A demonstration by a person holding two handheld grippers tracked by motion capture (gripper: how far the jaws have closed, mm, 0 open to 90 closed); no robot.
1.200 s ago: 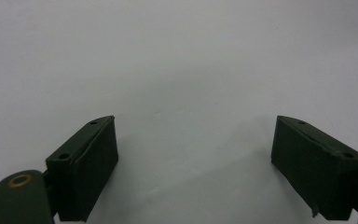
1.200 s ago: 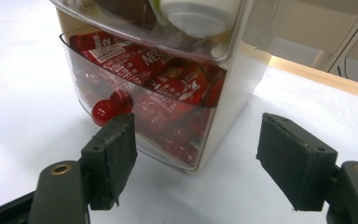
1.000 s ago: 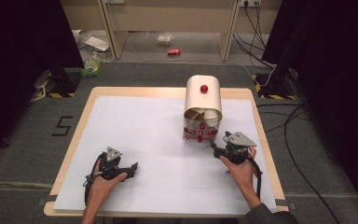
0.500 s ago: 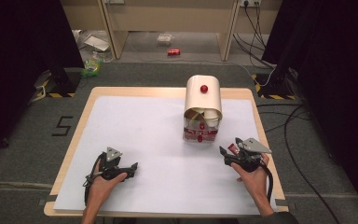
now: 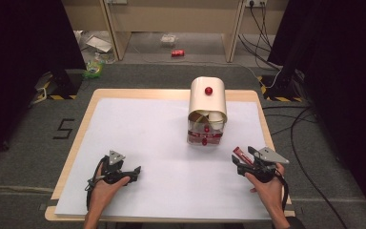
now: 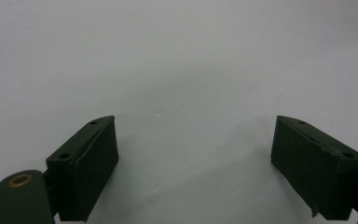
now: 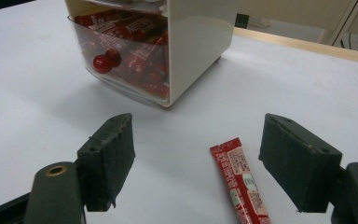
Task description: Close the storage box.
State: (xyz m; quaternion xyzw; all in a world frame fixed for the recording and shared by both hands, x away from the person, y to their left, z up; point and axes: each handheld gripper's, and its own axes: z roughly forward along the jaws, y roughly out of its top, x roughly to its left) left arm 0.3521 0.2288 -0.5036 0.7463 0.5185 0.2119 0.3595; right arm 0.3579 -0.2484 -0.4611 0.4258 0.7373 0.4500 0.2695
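A cream dispenser box (image 5: 208,102) with a red knob stands at the table's middle right. Its clear lower drawer (image 7: 121,46) holds several red sachets. One red sachet (image 7: 240,179) lies flat on the white table (image 5: 147,124), also seen in the high view as the sachet (image 5: 241,153). My right gripper (image 7: 198,135) is open around it, with the sachet nearer the right jaw and neither jaw touching it. In the high view the right gripper (image 5: 243,159) sits in front and to the right of the box. My left gripper (image 6: 196,140) is open over bare table, with nothing between its jaws; the high view puts the left gripper (image 5: 133,171) at the near left.
The table's wooden edge (image 5: 267,129) runs close to the right of my right hand. On the floor beyond the table are cables (image 5: 305,119), litter and a red can (image 5: 177,53).
My right gripper has drawn back from the drawer front toward the near right. The red sachet now lies on the table between its open jaws. The left gripper has stayed still.
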